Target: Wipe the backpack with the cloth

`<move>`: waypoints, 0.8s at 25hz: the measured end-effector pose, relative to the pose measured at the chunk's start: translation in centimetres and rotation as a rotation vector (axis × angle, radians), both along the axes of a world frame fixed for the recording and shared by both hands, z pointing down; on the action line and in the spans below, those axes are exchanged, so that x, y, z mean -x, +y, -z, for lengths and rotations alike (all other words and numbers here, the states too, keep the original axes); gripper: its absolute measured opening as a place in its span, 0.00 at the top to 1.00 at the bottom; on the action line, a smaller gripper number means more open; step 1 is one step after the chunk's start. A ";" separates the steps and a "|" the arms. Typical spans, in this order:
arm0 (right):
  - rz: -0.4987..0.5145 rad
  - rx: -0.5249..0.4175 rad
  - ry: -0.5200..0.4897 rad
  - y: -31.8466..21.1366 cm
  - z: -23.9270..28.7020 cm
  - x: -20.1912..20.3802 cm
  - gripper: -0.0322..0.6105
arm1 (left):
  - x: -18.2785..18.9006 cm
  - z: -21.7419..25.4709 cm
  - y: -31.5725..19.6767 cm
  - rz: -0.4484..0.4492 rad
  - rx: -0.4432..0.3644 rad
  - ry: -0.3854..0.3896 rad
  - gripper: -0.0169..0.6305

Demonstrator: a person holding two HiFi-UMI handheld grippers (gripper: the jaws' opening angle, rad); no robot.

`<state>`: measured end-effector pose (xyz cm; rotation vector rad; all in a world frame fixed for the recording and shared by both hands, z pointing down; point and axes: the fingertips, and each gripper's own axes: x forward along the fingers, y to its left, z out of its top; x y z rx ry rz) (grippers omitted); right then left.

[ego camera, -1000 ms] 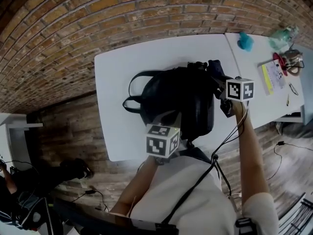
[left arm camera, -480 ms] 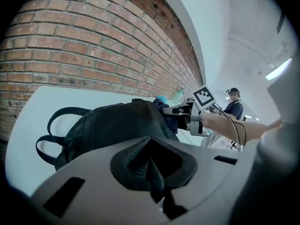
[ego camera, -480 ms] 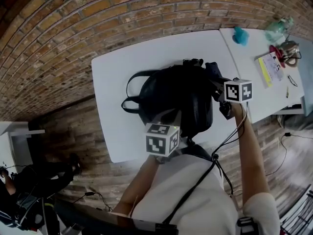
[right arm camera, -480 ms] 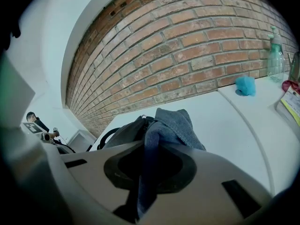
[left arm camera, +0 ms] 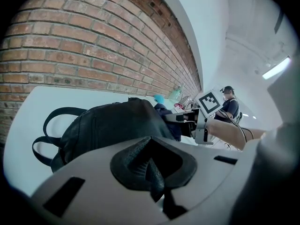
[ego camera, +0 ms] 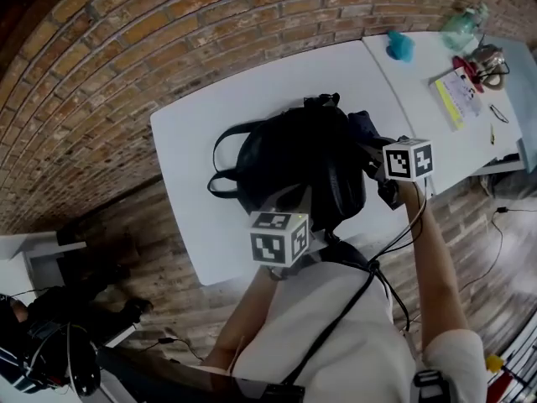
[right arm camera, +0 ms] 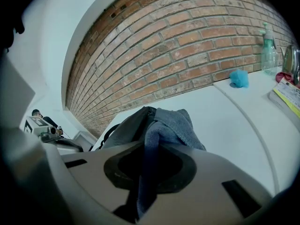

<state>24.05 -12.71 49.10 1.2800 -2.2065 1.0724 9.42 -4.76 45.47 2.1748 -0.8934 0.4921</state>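
My right gripper [right arm camera: 145, 172] has its jaws pinched on the grey-blue cloth [right arm camera: 171, 123], which bunches up out of them and rests against the right side of the backpack [ego camera: 289, 162]. The whole black body of the pack therefore lies to the left of that gripper, so the wipe has to travel leftward across it.

The pack's long axis seems to run away from me, with the top handle at the far end and the shoulder straps [ego camera: 222, 162] looped out on its left. My left gripper [left arm camera: 151, 168] sits at the pack's near edge with its jaws together, and I see nothing between them. It is the nearer one for steadying the pack, while the right does the wiping.

The white table [ego camera: 201, 133] under the pack is bare on the left and far sides. A teal lump [ego camera: 399, 45] and a spray bottle [ego camera: 464, 28] stand well off to the pack's right. My own left gripper is the only thing in the cloth's path.
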 end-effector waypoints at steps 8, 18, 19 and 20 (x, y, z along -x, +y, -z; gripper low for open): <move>-0.024 0.024 -0.027 3.1 -0.7 -0.2 0.88 | -0.5 -0.2 0.4 -0.025 -0.001 0.002 0.97; -0.055 0.029 -0.052 5.9 -0.7 -0.2 0.88 | -0.8 -0.3 0.4 -0.053 0.001 0.003 0.97; -0.055 0.031 -0.052 6.2 -0.7 -0.2 0.88 | -0.8 -0.3 0.4 -0.056 0.004 0.003 0.97; -0.057 0.036 -0.055 6.6 -0.8 -0.1 0.88 | -0.8 -0.4 0.5 -0.058 0.006 0.002 0.97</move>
